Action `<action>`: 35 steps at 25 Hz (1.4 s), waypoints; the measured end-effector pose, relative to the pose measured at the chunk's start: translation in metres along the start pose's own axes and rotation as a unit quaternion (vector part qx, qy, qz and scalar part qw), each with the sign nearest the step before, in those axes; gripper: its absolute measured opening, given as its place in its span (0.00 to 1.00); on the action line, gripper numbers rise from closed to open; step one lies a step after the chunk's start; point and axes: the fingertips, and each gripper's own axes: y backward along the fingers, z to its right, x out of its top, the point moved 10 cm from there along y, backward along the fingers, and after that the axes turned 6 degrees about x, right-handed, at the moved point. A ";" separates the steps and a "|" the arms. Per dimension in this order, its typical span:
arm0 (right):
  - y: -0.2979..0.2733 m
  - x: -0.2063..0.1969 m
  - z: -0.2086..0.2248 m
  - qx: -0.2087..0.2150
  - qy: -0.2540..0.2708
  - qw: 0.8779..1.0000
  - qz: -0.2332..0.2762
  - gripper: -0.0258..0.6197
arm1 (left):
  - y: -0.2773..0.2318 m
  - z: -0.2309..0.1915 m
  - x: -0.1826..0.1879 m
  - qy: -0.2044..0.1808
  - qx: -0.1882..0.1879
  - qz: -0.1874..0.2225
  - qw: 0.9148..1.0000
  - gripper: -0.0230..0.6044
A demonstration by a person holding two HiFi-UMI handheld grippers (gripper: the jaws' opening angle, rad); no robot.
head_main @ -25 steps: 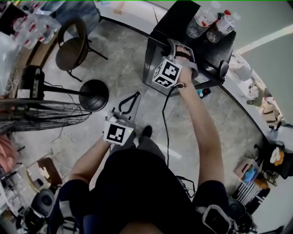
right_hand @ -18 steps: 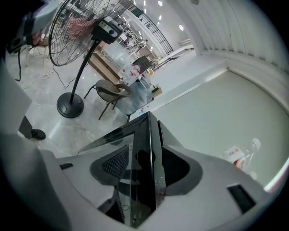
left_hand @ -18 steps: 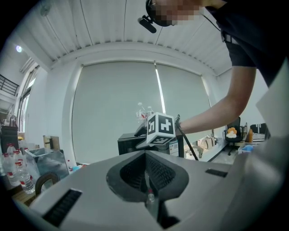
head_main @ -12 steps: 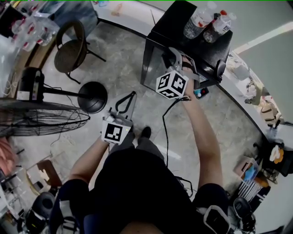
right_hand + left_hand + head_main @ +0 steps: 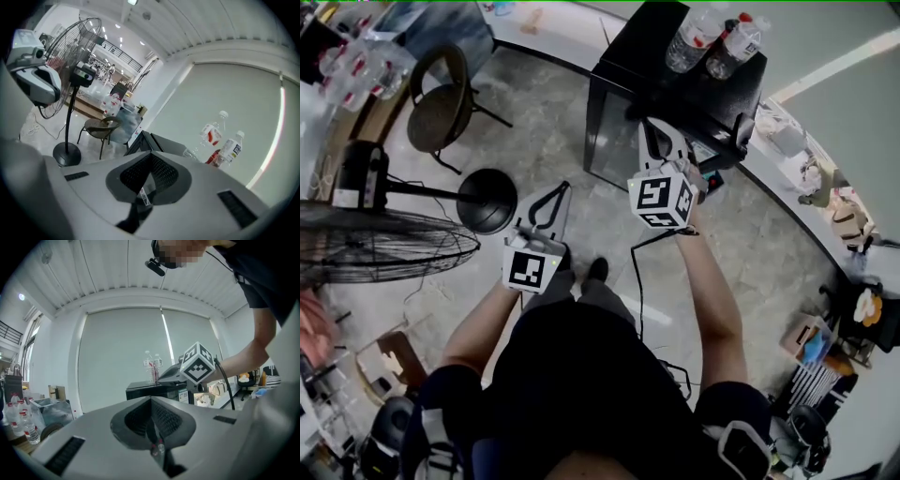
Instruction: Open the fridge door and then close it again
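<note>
The black mini fridge point(image 5: 623, 70) stands ahead of me, and its front door point(image 5: 614, 141) looks closed. Two water bottles point(image 5: 708, 42) stand on its top. My right gripper point(image 5: 651, 129) hovers just in front of the fridge's upper front edge, touching nothing, its jaws shut and empty. In the right gripper view the shut jaws point(image 5: 151, 161) point at the fridge point(image 5: 161, 143) and bottles point(image 5: 213, 133). My left gripper point(image 5: 555, 192) hangs lower to the left over the floor, shut and empty. Its own view shows the closed jaws point(image 5: 151, 401), the fridge point(image 5: 150, 391) and the right gripper's marker cube point(image 5: 199, 363).
A standing fan point(image 5: 384, 242) with a round base point(image 5: 489, 197) is at the left, a chair point(image 5: 441, 98) behind it. A black cable point(image 5: 639, 267) trails across the floor. A cluttered counter point(image 5: 820, 183) curves along the right.
My right gripper has pulled back from the fridge's top front edge towards me, risen, rolled, and its jaws have closed. The left gripper has stayed put.
</note>
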 end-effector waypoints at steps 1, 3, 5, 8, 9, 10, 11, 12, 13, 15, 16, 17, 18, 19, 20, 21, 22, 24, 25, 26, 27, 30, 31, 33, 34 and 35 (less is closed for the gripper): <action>0.006 -0.002 -0.001 -0.001 -0.017 1.000 0.007 0.07 | 0.000 0.001 0.001 0.001 0.001 0.002 1.000 0.07; 0.020 -0.009 -0.003 -0.006 -0.053 0.998 0.021 0.07 | 0.001 0.003 0.002 0.003 0.004 0.006 1.000 0.07; 0.034 -0.014 -0.004 -0.017 -0.082 0.996 0.038 0.07 | 0.002 0.005 0.002 -0.001 0.006 0.010 1.000 0.07; 0.054 -0.020 -0.007 -0.033 -0.120 0.990 0.062 0.07 | 0.002 0.007 0.004 -0.001 0.011 0.015 1.000 0.07; 0.061 -0.023 -0.007 -0.039 -0.131 0.988 0.069 0.07 | 0.002 0.008 0.004 0.001 0.014 0.016 1.000 0.07; 0.067 -0.025 -0.007 -0.044 -0.145 0.986 0.075 0.07 | 0.002 0.009 0.005 0.002 0.017 0.018 1.000 0.07; 0.074 -0.028 -0.007 -0.049 -0.161 0.982 0.083 0.07 | 0.002 0.009 0.006 0.002 0.019 0.020 1.000 0.07; 0.082 -0.031 -0.007 -0.054 -0.178 0.978 0.091 0.07 | 0.002 0.010 0.007 0.001 0.021 0.022 1.000 0.07; 0.090 -0.033 -0.007 -0.060 -0.192 0.975 0.099 0.07 | 0.002 0.011 0.008 0.000 0.022 0.024 0.999 0.07; 0.106 -0.038 -0.009 -0.073 -0.214 0.967 0.113 0.07 | 0.002 0.013 0.010 -0.002 0.024 0.028 0.999 0.07; 0.113 -0.040 -0.010 -0.079 -0.223 0.964 0.119 0.07 | 0.003 0.014 0.011 -0.003 0.025 0.030 0.999 0.07; 0.119 -0.043 -0.011 -0.083 -0.230 0.962 0.122 0.07 | 0.003 0.015 0.012 -0.004 0.027 0.031 0.999 0.07; 0.125 -0.046 -0.012 -0.086 -0.237 0.960 0.125 0.07 | 0.004 0.017 0.012 -0.005 0.028 0.034 0.999 0.07; 0.131 -0.049 -0.014 -0.089 -0.242 0.958 0.128 0.07 | 0.003 0.019 0.013 -0.006 0.028 0.036 0.999 0.07; 0.136 -0.051 -0.014 -0.091 -0.246 0.956 0.133 0.07 | 0.003 0.020 0.014 -0.008 0.028 0.038 0.999 0.07; 0.141 -0.053 -0.015 -0.095 -0.250 0.953 0.140 0.07 | 0.003 0.021 0.015 -0.008 0.029 0.040 0.999 0.07; 0.146 -0.055 -0.016 -0.098 -0.256 0.951 0.146 0.07 | 0.003 0.022 0.015 -0.008 0.029 0.040 0.999 0.07; 0.156 -0.057 -0.017 -0.106 -0.269 0.945 0.153 0.07 | 0.004 0.024 0.016 -0.008 0.029 0.041 0.999 0.07; 0.161 -0.059 -0.018 -0.109 -0.275 0.943 0.155 0.07 | 0.005 0.024 0.017 -0.009 0.029 0.043 0.999 0.07; 0.165 -0.060 -0.018 -0.111 -0.280 0.940 0.159 0.07 | 0.005 0.025 0.018 -0.010 0.029 0.045 0.998 0.07; 0.170 -0.060 -0.019 -0.113 -0.284 0.938 0.163 0.07 | 0.005 0.025 0.020 -0.011 0.030 0.049 0.998 0.07; 0.181 -0.059 -0.021 -0.116 -0.292 0.933 0.174 0.07 | 0.007 0.026 0.026 -0.014 0.033 0.061 0.998 0.07; 0.184 -0.059 -0.022 -0.118 -0.294 0.932 0.176 0.07 | 0.008 0.026 0.027 -0.013 0.035 0.063 0.997 0.07; 0.190 -0.061 -0.022 -0.123 -0.300 0.929 0.176 0.07 | 0.009 0.027 0.029 -0.011 0.040 0.067 0.997 0.07; 0.193 -0.061 -0.023 -0.126 -0.304 0.928 0.174 0.07 | 0.010 0.027 0.030 -0.011 0.043 0.066 0.997 0.07; 0.195 -0.062 -0.024 -0.129 -0.308 0.927 0.170 0.07 | 0.011 0.027 0.031 -0.012 0.046 0.064 0.997 0.07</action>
